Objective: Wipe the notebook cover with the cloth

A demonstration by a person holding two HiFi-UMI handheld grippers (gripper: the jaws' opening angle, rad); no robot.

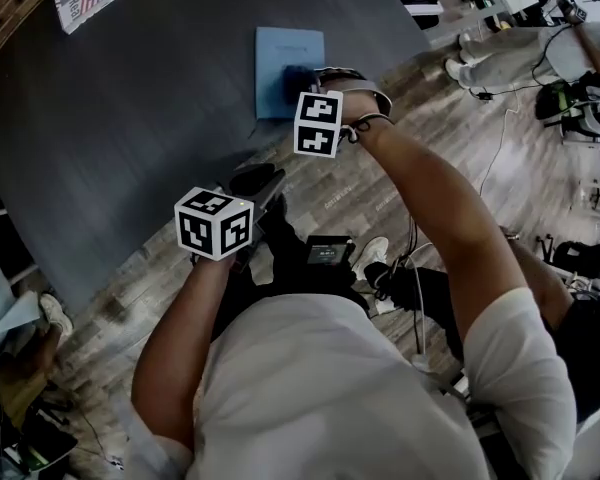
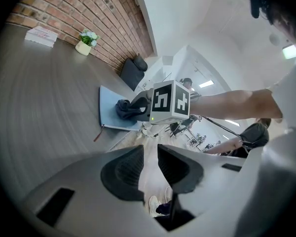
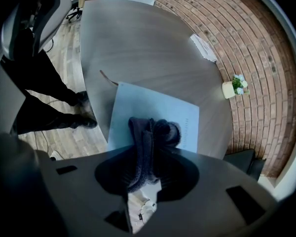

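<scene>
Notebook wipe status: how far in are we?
Done: the right gripper is shut on the dark cloth, and the cloth is down on the blue notebook cover. In hand: the wipe itself, with the cloth on the cover's near part. Left: the rest of the cover; nothing visible shows what has been wiped. The left gripper is empty, jaws slightly apart, over the floor.

Pale-blue notebook point(image 1: 283, 50), dark navy cloth point(image 1: 299, 84)
</scene>
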